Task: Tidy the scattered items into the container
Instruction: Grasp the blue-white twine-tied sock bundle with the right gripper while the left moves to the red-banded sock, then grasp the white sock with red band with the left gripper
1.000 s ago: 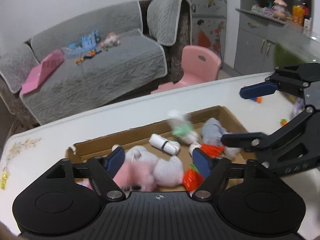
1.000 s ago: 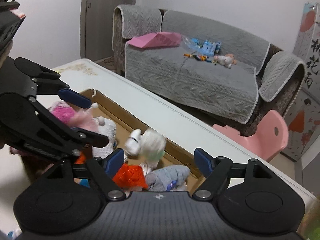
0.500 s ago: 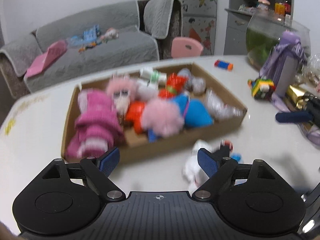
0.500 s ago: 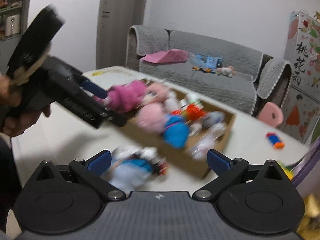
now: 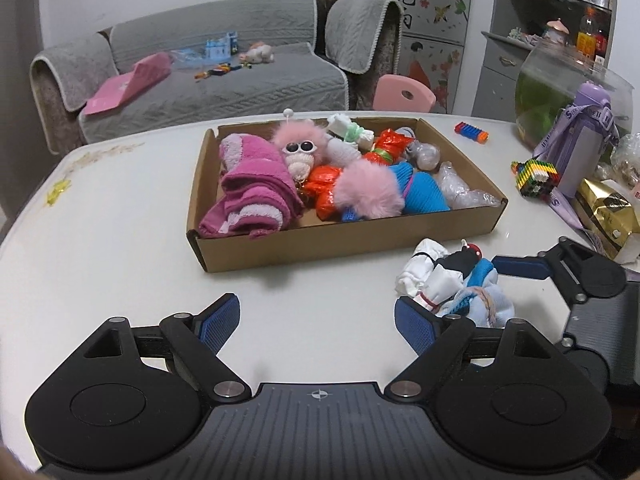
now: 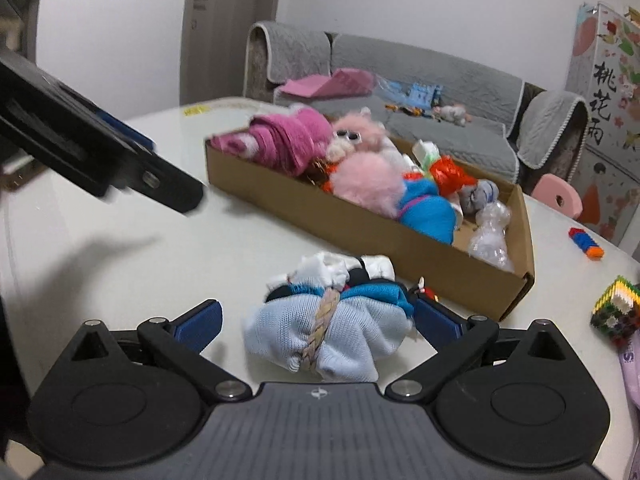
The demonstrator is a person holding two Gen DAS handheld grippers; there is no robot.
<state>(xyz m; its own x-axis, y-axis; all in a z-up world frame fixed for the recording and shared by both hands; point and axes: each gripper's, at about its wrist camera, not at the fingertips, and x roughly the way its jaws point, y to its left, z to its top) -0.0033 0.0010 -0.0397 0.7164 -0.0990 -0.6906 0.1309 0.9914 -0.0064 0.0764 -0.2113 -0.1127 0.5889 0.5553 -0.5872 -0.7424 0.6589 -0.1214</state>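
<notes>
You are lining up the right gripper (image 6: 316, 320) on the sock bundle (image 6: 320, 320), the pale blue roll tied at its waist that lies on the bench (image 5: 120, 220) just in front of the box (image 5: 344, 236); I judge this the pick-up step, with most soft things already in the box. Centre the jaws on the tied waist, not on the loose flared ends; a grip on an end would likely let the bundle sag or unroll. Watch the smaller white roll (image 6: 332, 266) and the little red-and-black toy (image 6: 426, 290) lying against the bundle's far side; a deep reach could drag them along or push them into the box wall. Lower until the pads (image 6: 198, 324) are level with the waist, then close firmly; the knit is soft and will squash. Lift clear of the near wall before you carry it over.

The right jaws are spread wide, one pad either side of the bundle; the right pad looks close to the fabric, but I cannot tell if it touches; nothing is held. The left gripper (image 5: 316, 318) hangs over bare bench, jaws wide apart and empty, well short of the box.
</notes>
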